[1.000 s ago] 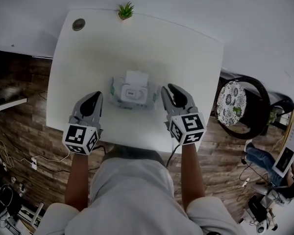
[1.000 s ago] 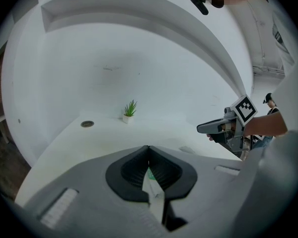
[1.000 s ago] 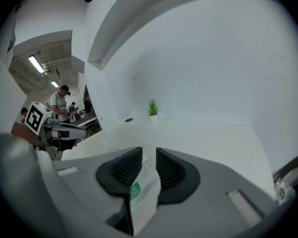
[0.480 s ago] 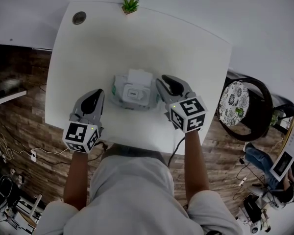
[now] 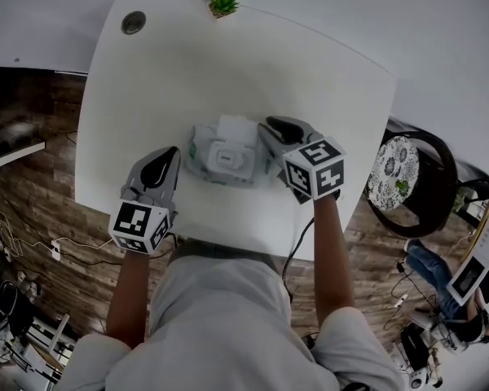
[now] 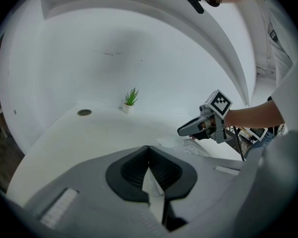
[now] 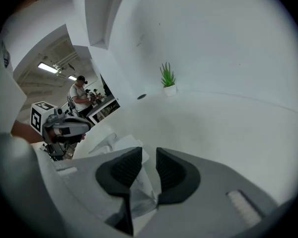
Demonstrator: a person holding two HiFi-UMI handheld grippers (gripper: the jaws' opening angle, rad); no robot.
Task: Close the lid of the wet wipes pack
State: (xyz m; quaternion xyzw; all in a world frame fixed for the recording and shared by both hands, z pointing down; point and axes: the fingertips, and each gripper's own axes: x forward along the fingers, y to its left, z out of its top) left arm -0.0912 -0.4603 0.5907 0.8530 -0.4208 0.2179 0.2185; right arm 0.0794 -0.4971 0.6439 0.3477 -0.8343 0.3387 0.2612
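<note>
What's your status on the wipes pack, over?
Left gripper shut, left of wet wipes pack. Right gripper open, at its right edge. Lid up, not closed. Nothing blocking.

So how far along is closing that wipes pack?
Nothing is done yet: the wet wipes pack has its lid flipped up. In hand: the right tongs, jaws apart, are beside the pack's right side; the left tongs, shut, hover to its left. Left: pressing the lid down.

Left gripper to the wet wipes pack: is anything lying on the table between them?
Nothing. In the head view, only a strip of bare white table separates the left gripper from the wet wipes pack.
</note>
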